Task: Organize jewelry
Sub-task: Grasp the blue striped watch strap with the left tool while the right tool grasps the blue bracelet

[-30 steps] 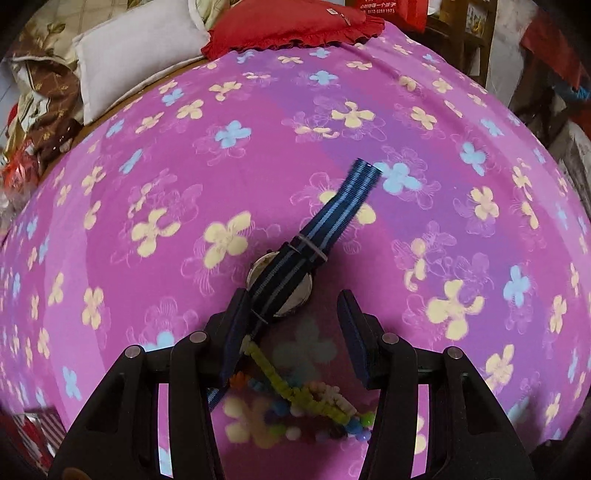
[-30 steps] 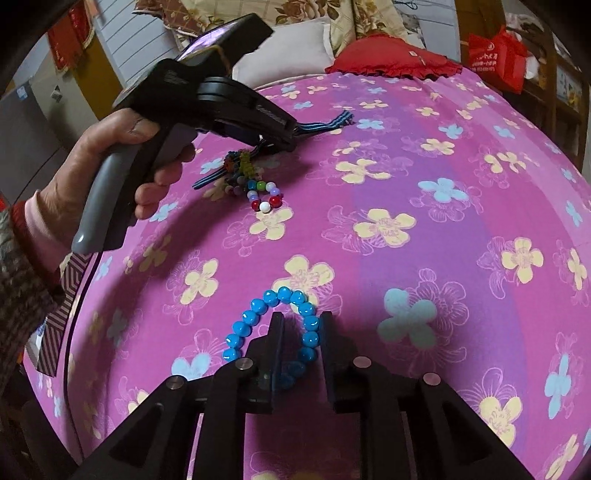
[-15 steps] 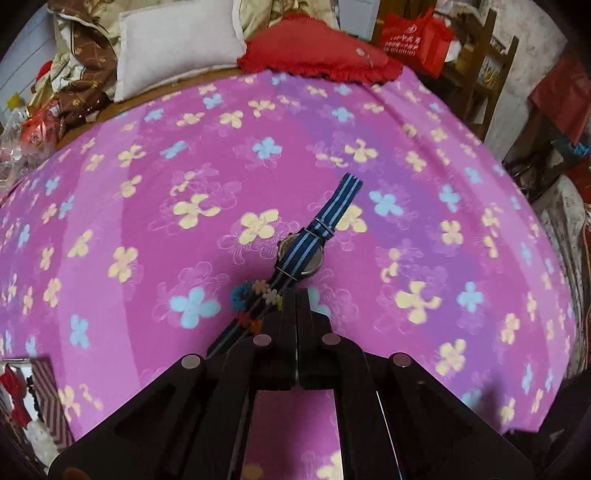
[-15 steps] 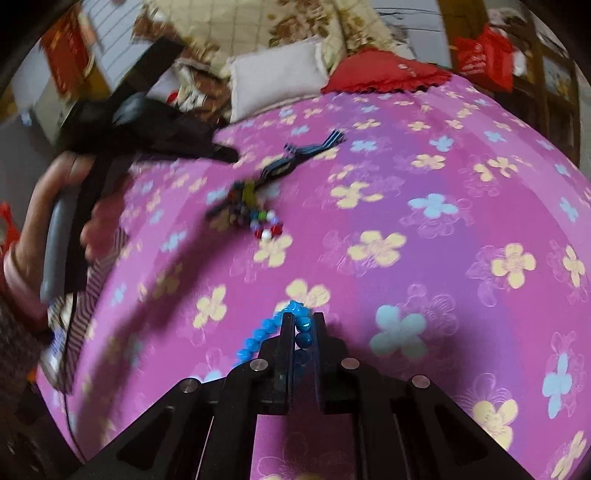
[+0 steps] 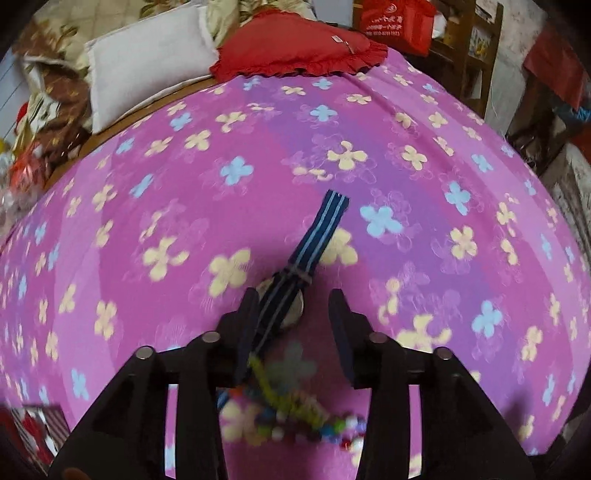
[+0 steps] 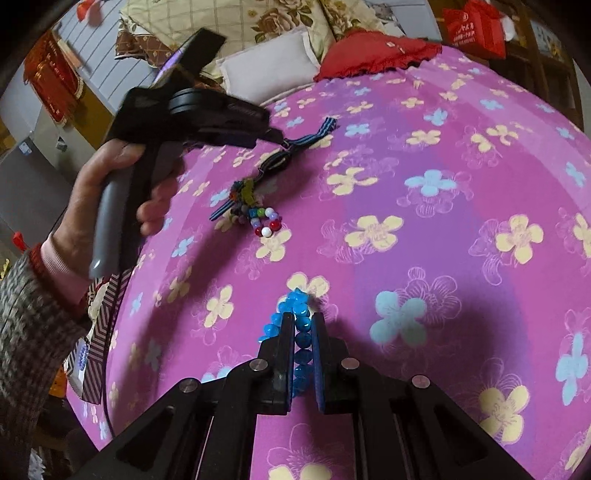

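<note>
A watch (image 5: pixel 284 306) with a blue striped strap (image 5: pixel 321 236) lies on the pink flowered bedspread (image 5: pixel 184 184). My left gripper (image 5: pixel 293 295) hovers over it with its jaws opening; the strap runs along the inside of the left finger and nothing is pinched. A multicoloured bead bracelet (image 5: pixel 295 410) lies blurred below, between the fingers. In the right wrist view, a hand (image 6: pixel 110 177) holds the left gripper (image 6: pixel 277 138) above the watch (image 6: pixel 277 162) and the multicoloured bracelet (image 6: pixel 262 218). My right gripper (image 6: pixel 302 319) is shut on a blue bead bracelet (image 6: pixel 295 302), squeezed into a narrow loop.
A red cushion (image 5: pixel 295 48) and a white pillow (image 5: pixel 147 70) lie at the bed's far end. A red bag (image 5: pixel 395 18) and a wooden chair (image 5: pixel 472 55) stand beyond it. A striped box (image 6: pixel 99 332) sits past the bed's left edge.
The left gripper shut and pulled back from the watch, then came close again with its fingers apart. The right gripper closed on the blue bracelet, pressing its loop narrow.
</note>
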Demonstrator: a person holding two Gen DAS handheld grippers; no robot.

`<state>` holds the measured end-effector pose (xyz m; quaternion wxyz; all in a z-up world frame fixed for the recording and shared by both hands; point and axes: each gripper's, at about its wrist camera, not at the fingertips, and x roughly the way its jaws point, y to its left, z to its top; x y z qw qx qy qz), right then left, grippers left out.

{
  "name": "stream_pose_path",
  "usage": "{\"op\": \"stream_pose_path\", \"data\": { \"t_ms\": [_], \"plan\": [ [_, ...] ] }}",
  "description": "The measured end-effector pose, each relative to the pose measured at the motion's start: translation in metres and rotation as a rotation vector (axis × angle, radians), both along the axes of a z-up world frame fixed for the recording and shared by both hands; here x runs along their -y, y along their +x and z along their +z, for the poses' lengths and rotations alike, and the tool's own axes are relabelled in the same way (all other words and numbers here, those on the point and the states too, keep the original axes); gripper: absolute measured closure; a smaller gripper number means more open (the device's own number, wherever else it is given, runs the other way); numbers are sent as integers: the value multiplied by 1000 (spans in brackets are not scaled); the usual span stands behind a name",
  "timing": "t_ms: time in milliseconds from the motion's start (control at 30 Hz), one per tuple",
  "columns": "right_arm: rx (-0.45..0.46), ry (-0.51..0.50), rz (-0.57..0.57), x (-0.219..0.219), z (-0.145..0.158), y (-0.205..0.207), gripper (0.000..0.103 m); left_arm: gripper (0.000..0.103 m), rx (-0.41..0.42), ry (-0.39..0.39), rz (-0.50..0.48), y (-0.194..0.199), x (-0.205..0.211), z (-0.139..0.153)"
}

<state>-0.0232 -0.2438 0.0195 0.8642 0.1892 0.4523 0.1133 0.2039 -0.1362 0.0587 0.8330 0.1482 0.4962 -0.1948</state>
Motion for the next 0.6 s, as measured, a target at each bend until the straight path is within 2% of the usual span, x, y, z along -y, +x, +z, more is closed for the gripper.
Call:
{"op": "stream_pose_path", "data": {
  "t_ms": [133,233,267,333,433,467,600],
  "plan": [
    [-19,-10,7,-1,-5,3,95,59,13,73,-36,14,15,-18],
    [-36,-10,13,0,-9,5,95,53,-14,124,-53,19,20,-33],
    [-42,-7,16,0,-10,5,95,50,6,122,-48,18,19,-34],
    [-45,-7,20,0,-11,6,95,49,2,109,-35,20,18,-35],
    [-37,-26,24,-3,-11,5,95,77,-25,92,3,24,11,-32],
    [-35,-29,24,-3,-11,6,95,80,-32,78,8,24,9,-30],
    [-33,-19,19,0,-11,7,95,81,-42,-29,46,12,-7,-4]
  ]
}}
